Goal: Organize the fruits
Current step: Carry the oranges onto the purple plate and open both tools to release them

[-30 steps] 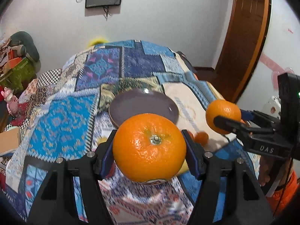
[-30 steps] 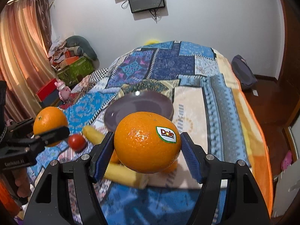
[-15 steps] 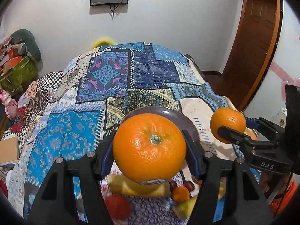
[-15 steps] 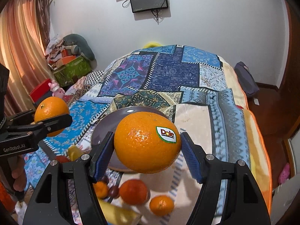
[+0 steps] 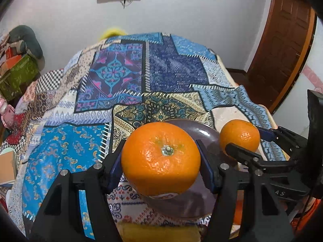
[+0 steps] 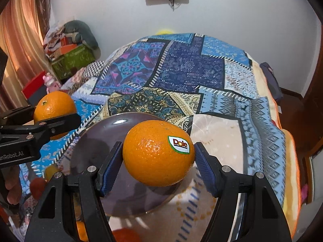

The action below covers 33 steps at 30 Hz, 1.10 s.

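My left gripper (image 5: pixel 161 161) is shut on a large orange (image 5: pixel 153 151), stem end facing the camera, just in front of and above a dark purple plate (image 5: pixel 208 134) on the bed. My right gripper (image 6: pixel 158 159) is shut on a second orange (image 6: pixel 149 157) with a Dole sticker, hanging over the same plate (image 6: pixel 97 141). Each view shows the other gripper beside it: the right one with its orange (image 5: pixel 240 135) at the right edge, the left one with its orange (image 6: pixel 53 105) at the left edge.
A patchwork bedspread (image 5: pixel 113 74) covers the bed. A banana (image 5: pixel 159 232) lies at the near edge. Small loose fruits (image 6: pixel 125 235) sit near the plate's front, and a red fruit (image 6: pixel 37 184) lies left of it. A wooden door (image 5: pixel 282 44) stands right; boxes (image 6: pixel 70 58) are stacked left.
Both grippers, each still holding its orange, have moved forward and slightly down over the bed. The plate now lies under the oranges, and the loose fruits have slipped to the bottom of the views.
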Each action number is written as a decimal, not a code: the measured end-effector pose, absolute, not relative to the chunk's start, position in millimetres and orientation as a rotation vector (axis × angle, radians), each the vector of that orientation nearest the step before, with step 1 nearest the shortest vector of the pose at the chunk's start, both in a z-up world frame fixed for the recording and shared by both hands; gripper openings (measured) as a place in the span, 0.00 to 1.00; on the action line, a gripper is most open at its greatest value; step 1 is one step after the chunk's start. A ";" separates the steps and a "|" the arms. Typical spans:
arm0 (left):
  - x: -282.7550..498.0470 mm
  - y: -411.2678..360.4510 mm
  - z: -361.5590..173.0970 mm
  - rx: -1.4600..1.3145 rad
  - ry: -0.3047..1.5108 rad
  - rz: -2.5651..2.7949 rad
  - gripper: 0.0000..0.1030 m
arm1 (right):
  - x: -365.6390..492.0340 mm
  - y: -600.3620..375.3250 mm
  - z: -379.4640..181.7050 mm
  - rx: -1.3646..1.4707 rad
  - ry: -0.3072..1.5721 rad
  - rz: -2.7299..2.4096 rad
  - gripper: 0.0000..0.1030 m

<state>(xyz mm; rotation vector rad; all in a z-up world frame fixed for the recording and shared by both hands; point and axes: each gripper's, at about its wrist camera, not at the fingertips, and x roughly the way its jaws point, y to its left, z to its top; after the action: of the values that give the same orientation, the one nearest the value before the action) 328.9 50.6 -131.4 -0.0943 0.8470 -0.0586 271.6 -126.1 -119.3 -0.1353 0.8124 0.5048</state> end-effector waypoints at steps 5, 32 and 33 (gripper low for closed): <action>348.6 53.7 -148.0 -0.078 0.894 -0.048 0.63 | 291.5 -116.0 -131.9 -0.173 0.872 0.527 0.65; 379.1 40.4 -190.5 -0.073 1.115 -0.092 0.64 | 297.3 -94.2 -145.8 -0.340 0.920 0.618 0.67; 377.4 41.1 -188.6 -0.072 1.104 -0.086 0.64 | 296.2 -93.6 -145.2 -0.340 0.918 0.619 0.67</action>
<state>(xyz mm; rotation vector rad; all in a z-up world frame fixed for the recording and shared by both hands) 377.4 41.1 -188.6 -0.0721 1.1037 -0.0859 296.2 -93.6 -145.2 -0.3396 0.9175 0.6187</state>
